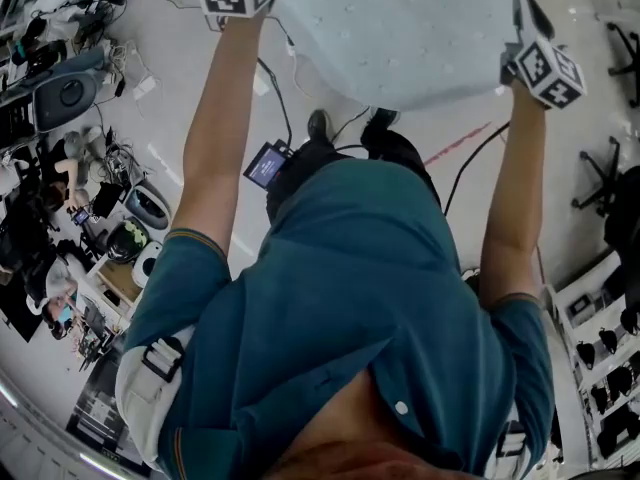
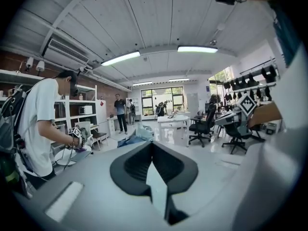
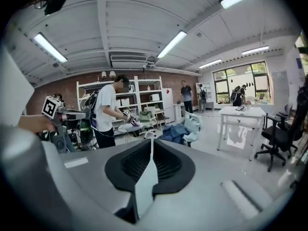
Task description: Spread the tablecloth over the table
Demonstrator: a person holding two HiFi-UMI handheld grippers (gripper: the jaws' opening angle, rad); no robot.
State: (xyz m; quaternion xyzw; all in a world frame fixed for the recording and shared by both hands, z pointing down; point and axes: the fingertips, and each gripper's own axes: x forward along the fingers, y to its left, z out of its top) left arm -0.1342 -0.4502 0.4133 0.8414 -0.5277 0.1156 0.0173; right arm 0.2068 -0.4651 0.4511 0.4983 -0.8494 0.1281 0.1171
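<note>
**Clerk:** Item one, the task's thing?

**Keeper:** Tablecloth [image 1: 400, 33], pale, faintly dotted. It is held up in the air in front of the person, stretched between the two tools, above the floor [image 1: 180, 98].

**Clerk:** State of the tongs?

**Keeper:** Left gripper [image 2: 153, 153]: jaws closed on a thin edge of the tablecloth, which runs down between the black pads. Right gripper [image 3: 151, 150]: the same, jaws clamped on a pale fold of the cloth. In the head view both arms reach forward, one at each side of the sheet.

**Clerk:** Surface below?

**Keeper:** Grey floor, glossy, with a red line [image 1: 455, 146] and black cables [image 1: 275, 88] across it. The person's shoes [image 1: 320, 123] stand just under the cloth's near edge.

**Clerk:** Worn items?

**Keeper:** Teal polo shirt [image 1: 360, 308] and a small device with a blue screen [image 1: 268, 165] at the waist.

**Clerk:** Room?

**Keeper:**
- a white table [image 3: 240, 113]
- black office chairs [image 2: 204, 126]
- white shelving [image 3: 144, 93] against a brick wall
- a heap of blue fabric [image 3: 180, 128] on the floor
- strip lights [image 2: 120, 57] on a white ceiling
- tall windows [image 2: 163, 97] at the far end
- a person in a white shirt [image 3: 108, 112] by the shelving, with others standing farther off
</note>
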